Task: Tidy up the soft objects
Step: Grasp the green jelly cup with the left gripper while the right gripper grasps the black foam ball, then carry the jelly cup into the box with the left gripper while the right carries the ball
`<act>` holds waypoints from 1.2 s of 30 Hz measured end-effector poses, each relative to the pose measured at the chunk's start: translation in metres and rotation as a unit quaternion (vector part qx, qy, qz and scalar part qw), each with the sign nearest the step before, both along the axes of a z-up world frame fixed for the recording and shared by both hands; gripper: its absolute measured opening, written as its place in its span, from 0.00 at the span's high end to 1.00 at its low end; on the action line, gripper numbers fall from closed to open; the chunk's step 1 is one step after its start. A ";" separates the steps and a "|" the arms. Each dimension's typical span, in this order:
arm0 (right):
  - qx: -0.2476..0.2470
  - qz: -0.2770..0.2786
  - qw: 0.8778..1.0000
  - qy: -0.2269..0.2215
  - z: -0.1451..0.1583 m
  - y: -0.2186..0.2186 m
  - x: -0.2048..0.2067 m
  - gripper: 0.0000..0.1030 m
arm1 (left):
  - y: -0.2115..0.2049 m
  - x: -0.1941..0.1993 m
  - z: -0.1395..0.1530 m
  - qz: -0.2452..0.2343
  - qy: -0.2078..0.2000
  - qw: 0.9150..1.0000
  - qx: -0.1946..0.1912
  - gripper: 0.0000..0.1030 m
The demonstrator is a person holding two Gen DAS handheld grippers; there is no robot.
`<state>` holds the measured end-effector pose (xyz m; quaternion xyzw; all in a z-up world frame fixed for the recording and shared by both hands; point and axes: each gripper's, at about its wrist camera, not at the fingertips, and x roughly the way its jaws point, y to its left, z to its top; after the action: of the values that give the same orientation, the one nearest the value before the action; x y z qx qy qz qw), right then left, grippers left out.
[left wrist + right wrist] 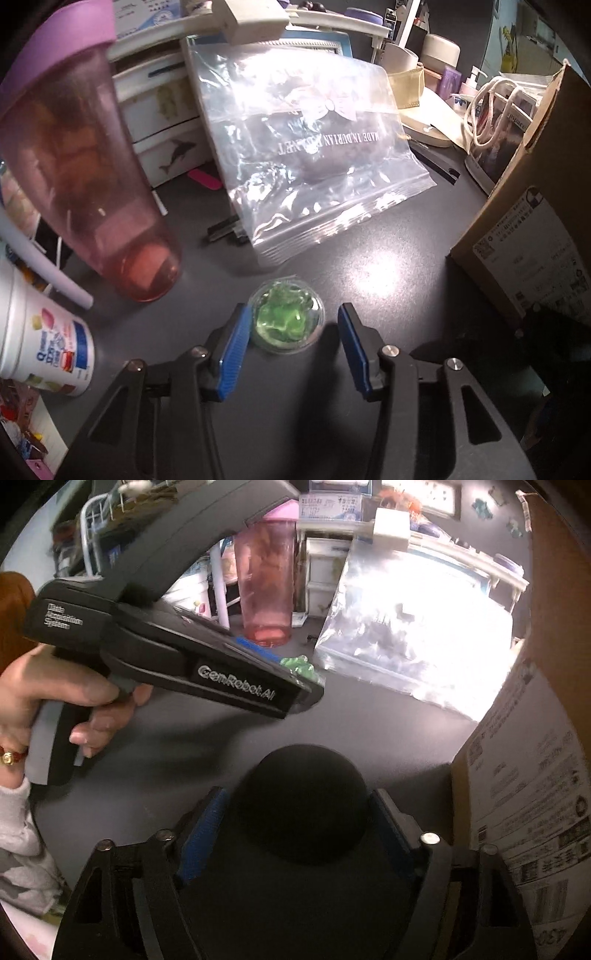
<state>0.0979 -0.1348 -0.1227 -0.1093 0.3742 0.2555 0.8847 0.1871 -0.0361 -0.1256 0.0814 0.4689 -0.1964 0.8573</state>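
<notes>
The left claw (291, 345) gapes around a green slime cup (286, 320) on the tabletop (388, 266); its left pad touches the cup. The right claw (299, 830) grips a black ball (301, 805).

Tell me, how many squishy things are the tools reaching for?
2. A green squishy in a clear cup sits between the open left tool. A black ball is squeezed in the right tool. More may hide.

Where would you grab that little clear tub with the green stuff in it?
By its round side wall, from where the left gripper already is. The tub sits upright on the dark table between the open blue fingers, one already at its wall. Closing gently should pinch it across its width; it looks like thin plastic, so a hard squeeze may crush it.
</notes>
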 end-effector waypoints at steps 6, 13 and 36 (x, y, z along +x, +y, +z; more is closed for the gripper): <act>0.018 0.008 1.000 -0.006 0.003 -0.005 -0.004 0.41 | -0.003 -0.003 0.000 -0.002 -0.010 1.000 0.014 0.66; 0.028 0.023 0.999 -0.009 0.006 -0.003 -0.009 0.42 | 0.007 -0.018 0.001 0.000 -0.007 1.000 0.018 0.66; 0.051 0.060 0.995 -0.062 0.043 0.003 -0.034 0.42 | 0.066 -0.075 0.051 0.066 -0.075 0.994 -0.032 0.66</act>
<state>0.0636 -0.1317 -0.0796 -0.1022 0.2977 0.3190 0.8939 0.1124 0.0302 -0.0749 0.0373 0.4014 -0.1473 0.9032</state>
